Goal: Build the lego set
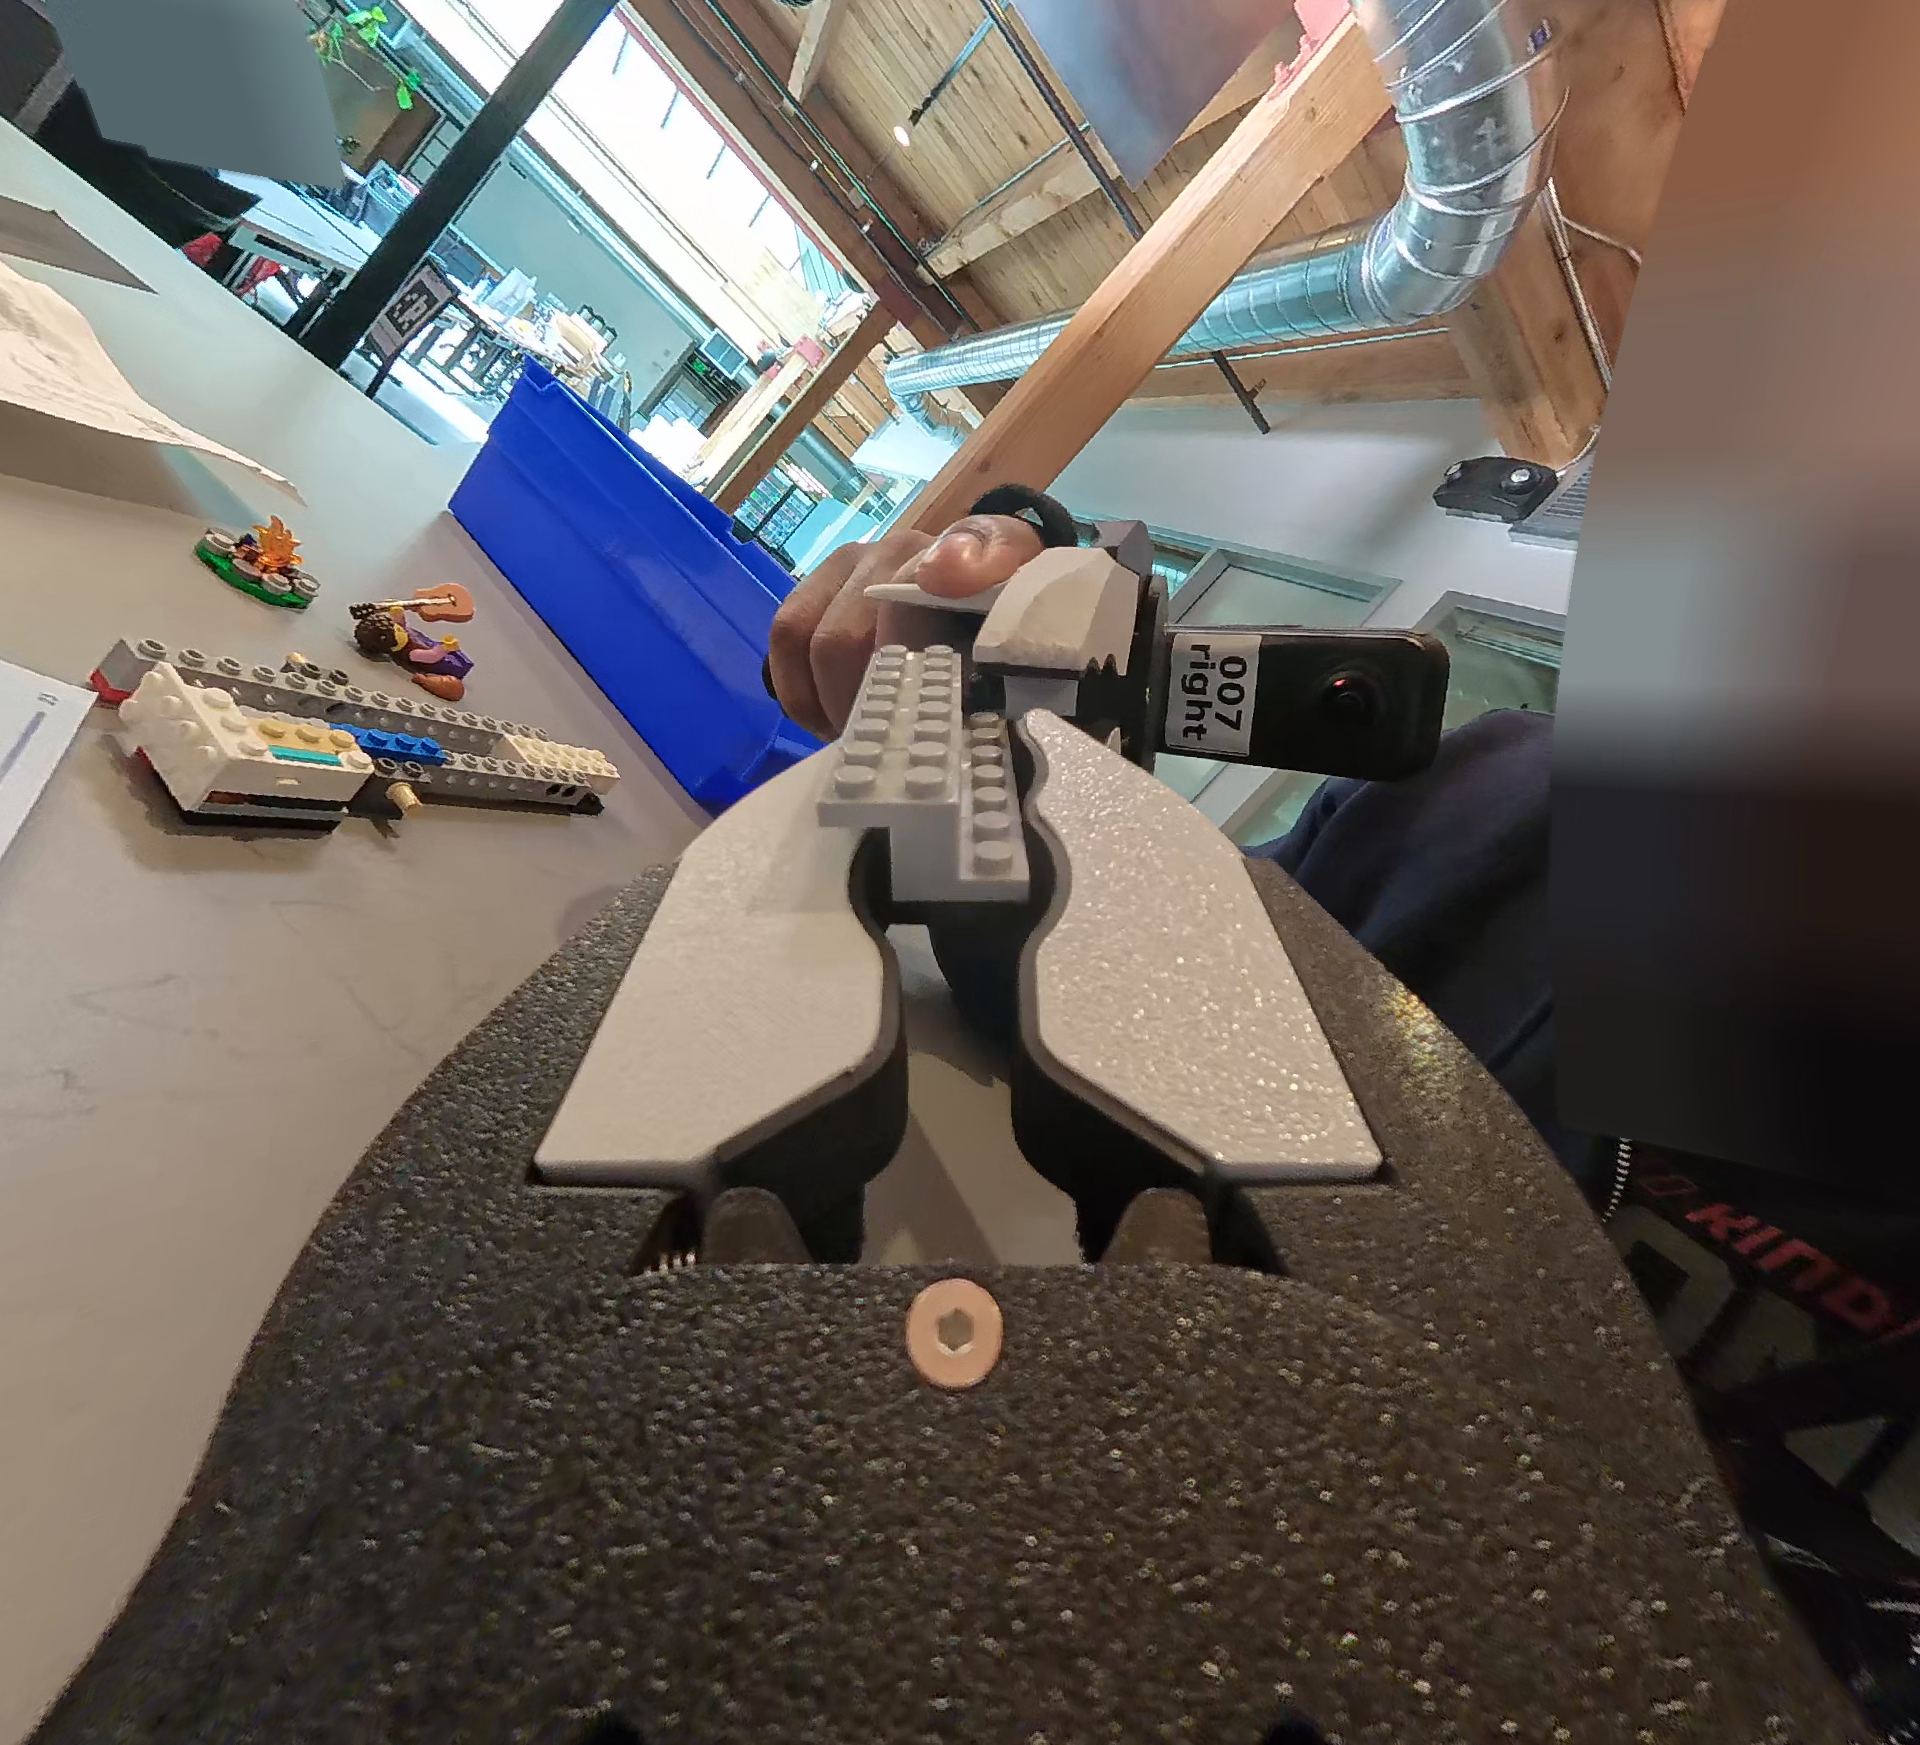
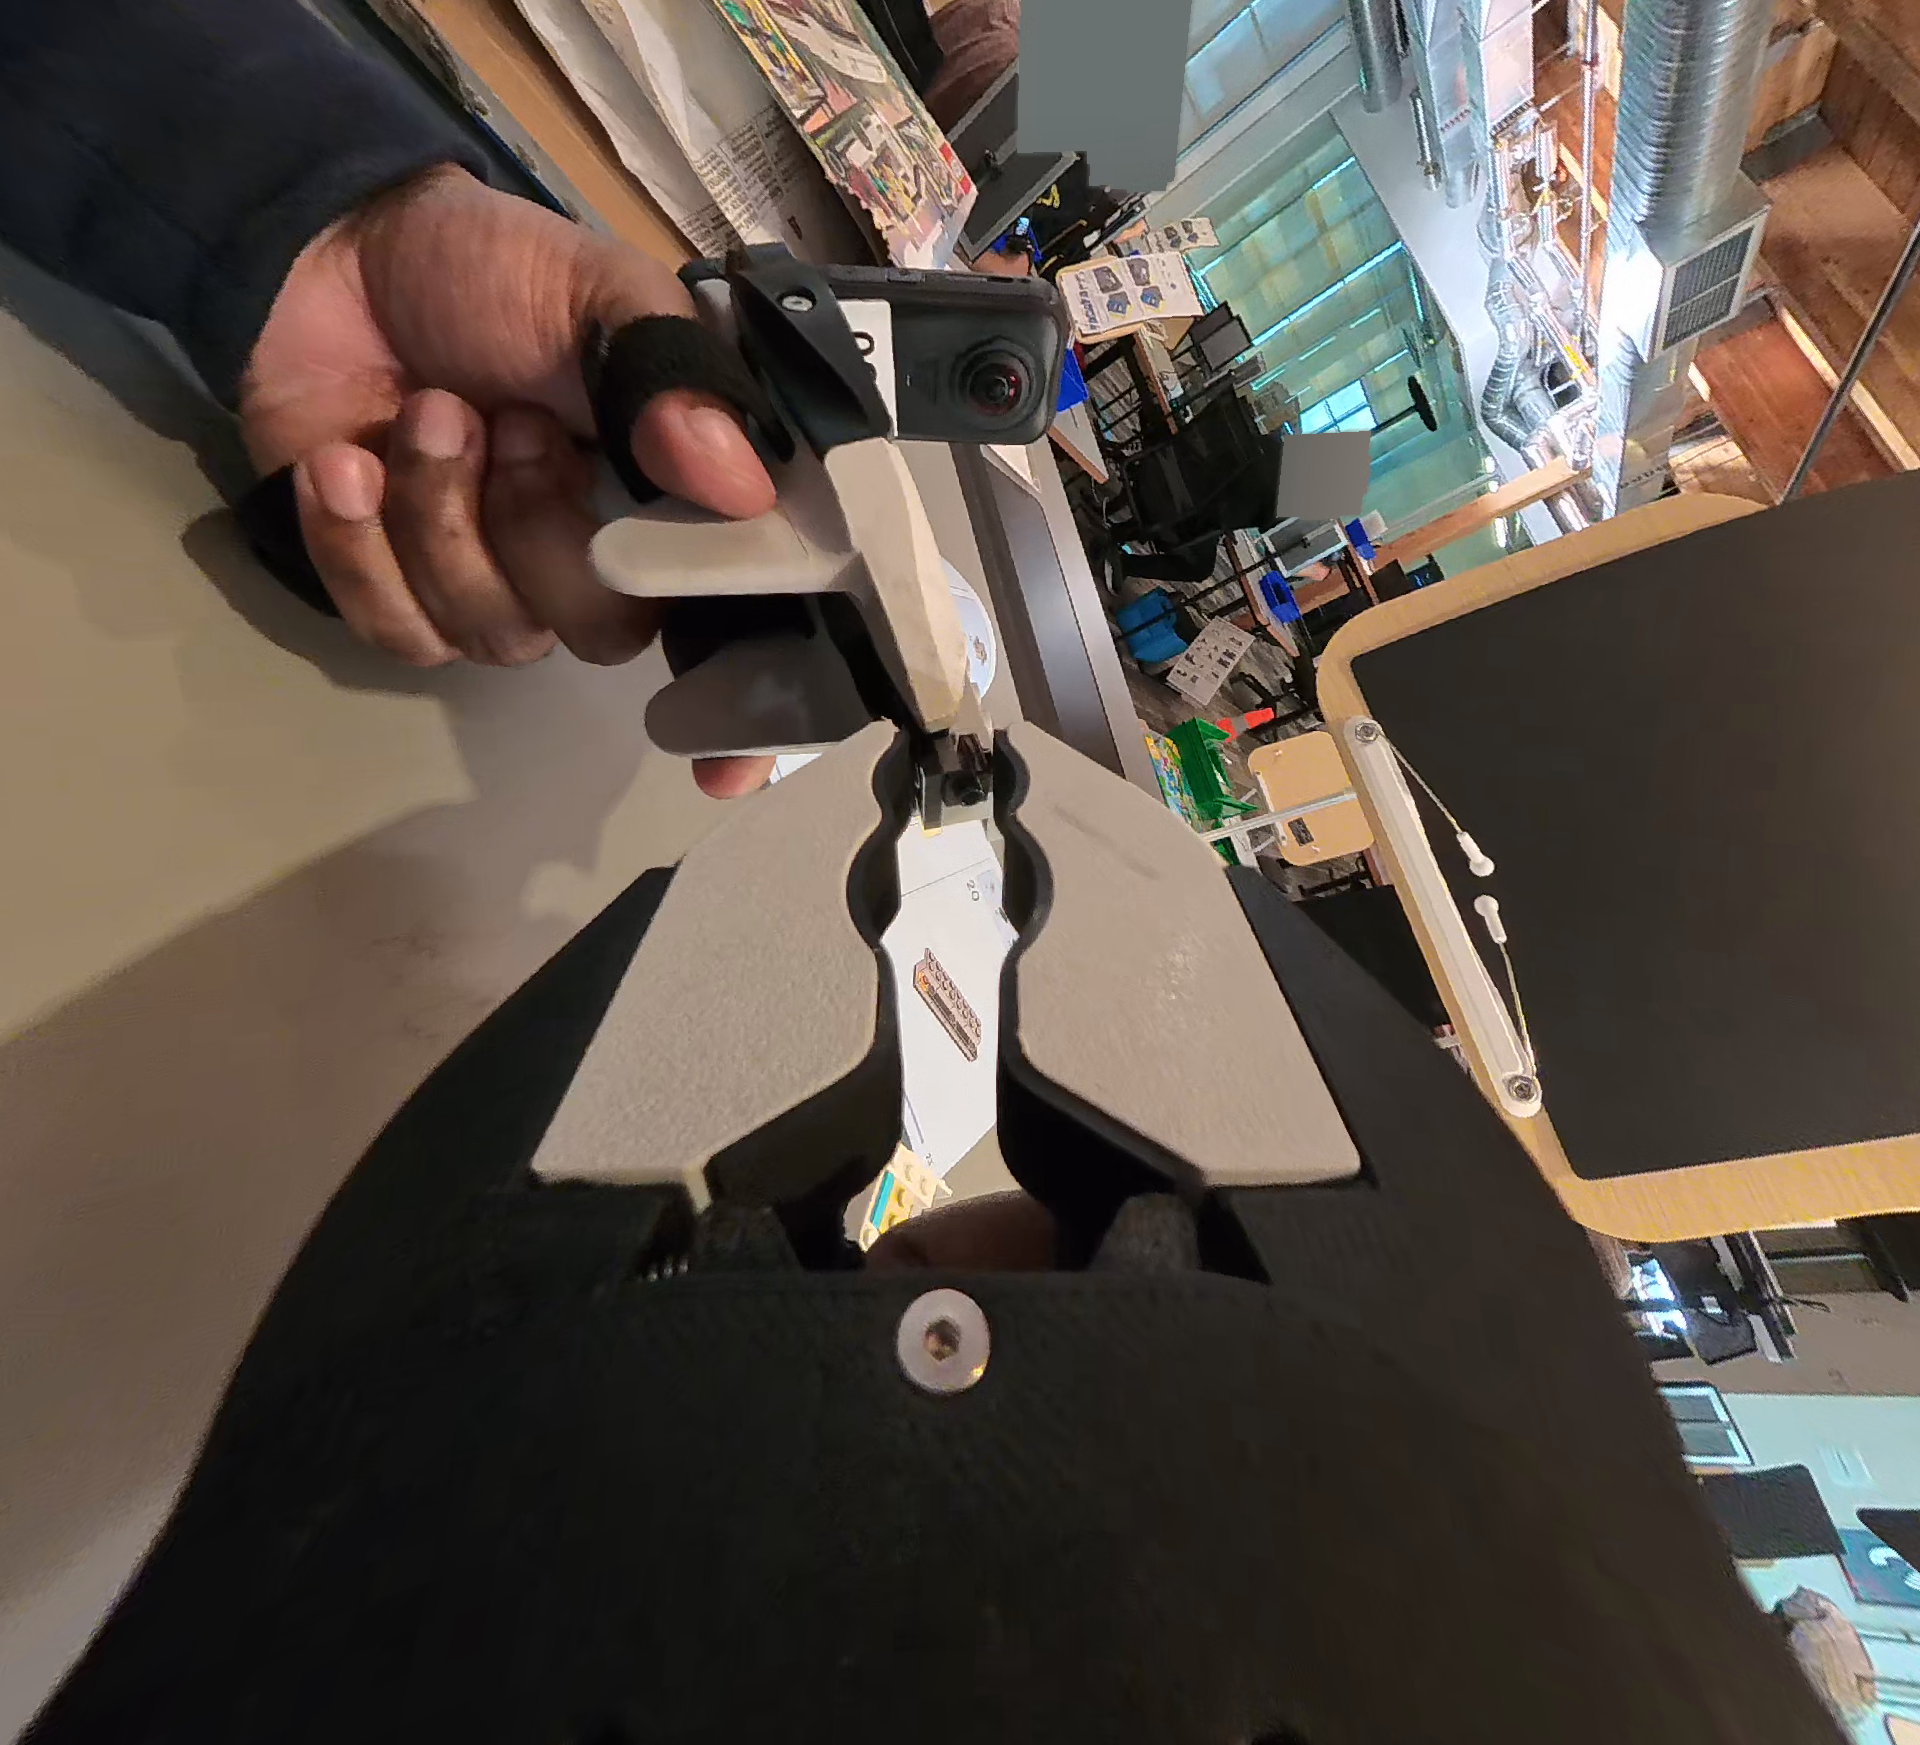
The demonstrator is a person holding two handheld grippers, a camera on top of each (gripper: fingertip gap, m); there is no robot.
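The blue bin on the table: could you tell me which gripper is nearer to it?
Right. In the left wrist view the right gripper, with the hand on it, shows directly against the blue bin, meeting the grey brick assembly; the left gripper, clamping that assembly, sits nearer the camera.

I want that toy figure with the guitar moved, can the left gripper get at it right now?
Probably not as is: the left gripper is shut on a grey brick assembly, so its jaws are occupied. The toy figure itself lies uncovered on the table.

Light grey studded brick assembly at frame centre; bright blue bin at centre left; pale grey tabletop lower left; orange flame piece on green base.
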